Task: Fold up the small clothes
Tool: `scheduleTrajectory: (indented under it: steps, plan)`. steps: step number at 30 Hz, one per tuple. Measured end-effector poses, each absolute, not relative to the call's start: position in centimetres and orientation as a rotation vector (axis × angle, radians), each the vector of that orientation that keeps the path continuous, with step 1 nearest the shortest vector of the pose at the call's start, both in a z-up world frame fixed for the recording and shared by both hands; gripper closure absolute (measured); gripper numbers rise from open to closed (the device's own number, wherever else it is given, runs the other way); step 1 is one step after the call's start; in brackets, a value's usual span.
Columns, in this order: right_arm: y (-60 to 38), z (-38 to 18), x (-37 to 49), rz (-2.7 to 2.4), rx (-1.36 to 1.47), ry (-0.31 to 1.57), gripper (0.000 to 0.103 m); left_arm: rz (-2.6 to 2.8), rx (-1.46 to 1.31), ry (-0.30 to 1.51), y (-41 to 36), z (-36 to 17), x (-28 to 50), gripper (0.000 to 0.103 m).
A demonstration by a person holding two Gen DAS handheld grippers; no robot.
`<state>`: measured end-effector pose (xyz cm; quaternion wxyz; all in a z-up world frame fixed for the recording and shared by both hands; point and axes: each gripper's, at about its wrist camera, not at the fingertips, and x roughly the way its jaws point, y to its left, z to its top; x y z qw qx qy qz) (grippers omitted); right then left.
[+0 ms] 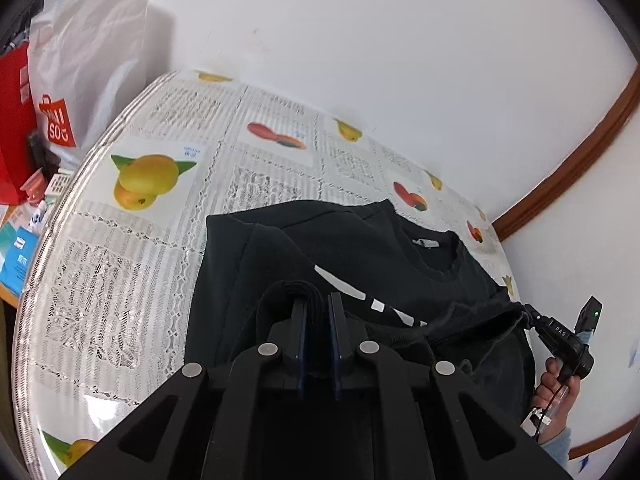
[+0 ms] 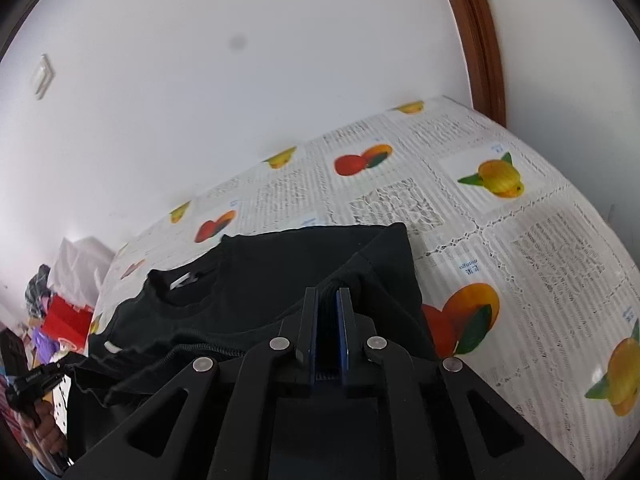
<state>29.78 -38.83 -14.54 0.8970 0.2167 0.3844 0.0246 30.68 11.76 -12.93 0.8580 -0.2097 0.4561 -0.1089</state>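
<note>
1. Left wrist view: the left tongs [image 1: 318, 300] were clenched on a bunched edge of the black shirt [image 1: 360, 248], which lay on the fruit-print surface [image 1: 120, 240].
2. Right wrist view: the right tongs [image 2: 328, 296] were pinching the shirt's hem too, near the surface's edge.

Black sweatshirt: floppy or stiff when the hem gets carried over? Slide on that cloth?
Likely floppy: the black sweatshirt sags between the left gripper and right gripper. Ribbed hem looks thick, probably grippy. The tablecloth looks glossy, so it may slide.
</note>
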Motion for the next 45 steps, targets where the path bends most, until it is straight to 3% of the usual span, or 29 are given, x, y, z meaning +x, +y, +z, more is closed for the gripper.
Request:
scheduleTrajectory:
  steps: [3,6,8,12,24,27,30,33,35,36,37,41,45]
  plan:
    - [-38.7,-13.5,29.4,0.072,0.438,0.773,0.088,-0.256,-0.415,0.943,11.7,-12.2,30.0,0.09]
    - [-38.0,-12.0,28.4,0.073,0.352,0.731,0.074,-0.251,-0.358,0.892,11.7,-11.1,28.9,0.071]
    - [-37.2,-11.0,27.5,0.07,0.276,0.697,0.068,-0.242,-0.318,0.848,11.7,-10.3,28.1,0.052]
    - [-36.2,-10.8,27.2,0.078,0.175,0.704,0.06,-0.248,-0.255,0.838,11.4,-10.1,27.5,0.05]
    - [-35.8,-14.8,32.5,0.048,0.076,0.847,0.056,-0.197,-0.023,0.893,8.7,-12.5,31.2,0.05]
    - [-35.7,-15.7,33.9,0.049,0.065,0.876,0.056,-0.192,0.018,0.906,8.1,-13.3,32.3,0.051]
    - [-35.2,-16.5,35.2,0.077,0.047,0.902,0.056,-0.186,0.036,0.907,7.6,-13.8,33.1,0.06]
    - [-34.0,-17.0,36.3,0.099,-0.005,0.928,0.057,-0.169,0.028,0.897,7.5,-13.9,33.5,0.076]
    - [-33.3,-16.9,36.4,0.101,-0.054,0.916,0.071,-0.146,0.013,0.883,7.7,-13.8,33.7,0.095]
    - [-33.0,-16.8,36.3,0.105,-0.079,0.905,0.089,-0.143,-0.006,0.875,8.0,-13.7,33.9,0.095]
    - [-32.9,-16.4,36.2,0.106,-0.092,0.881,0.094,-0.137,-0.025,0.869,8.3,-13.7,33.9,0.096]
    - [-36.2,-14.3,35.0,0.073,0.07,0.741,0.095,-0.139,-0.084,0.87,9.1,-14.0,34.0,0.096]
    - [-36.5,-16.3,36.2,0.022,0.057,0.825,0.095,-0.136,-0.084,0.899,8.8,-14.9,34.5,0.096]
